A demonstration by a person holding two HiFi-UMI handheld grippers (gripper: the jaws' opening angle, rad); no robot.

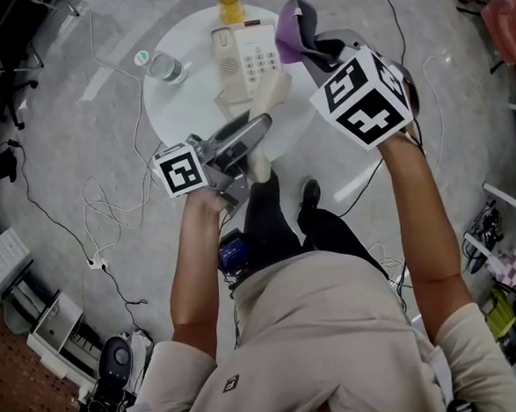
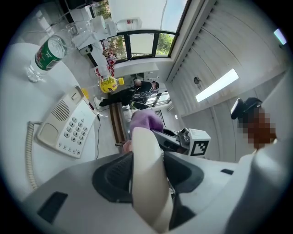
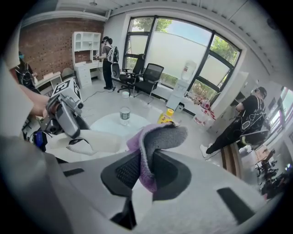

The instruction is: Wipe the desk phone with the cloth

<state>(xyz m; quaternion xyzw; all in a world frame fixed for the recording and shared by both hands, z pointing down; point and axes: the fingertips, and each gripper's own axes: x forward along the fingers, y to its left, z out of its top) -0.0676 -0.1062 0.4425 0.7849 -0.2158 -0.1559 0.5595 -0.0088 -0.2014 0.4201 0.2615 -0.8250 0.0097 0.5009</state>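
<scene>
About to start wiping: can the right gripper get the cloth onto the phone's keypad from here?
Probably yes. The left gripper holds the handset off the desk phone, so the keypad lies bare. The cloth in the right gripper is just beside it, with nothing between.

Open office: swivel chairs [image 3: 150,75] standing by tall windows [image 3: 178,50], white shelving [image 3: 87,45] lining a brick wall [image 3: 50,41], desk phone [image 1: 256,55] sitting on round tabletop [image 1: 189,109].

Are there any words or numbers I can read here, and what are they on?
Nothing here reads clearly.
Keys on the phone: too small to read.
Green label on the water bottle: blurred.
Label on the yellow bottle: blurred.
The marker cubes: square patterns only, no letters.
</scene>
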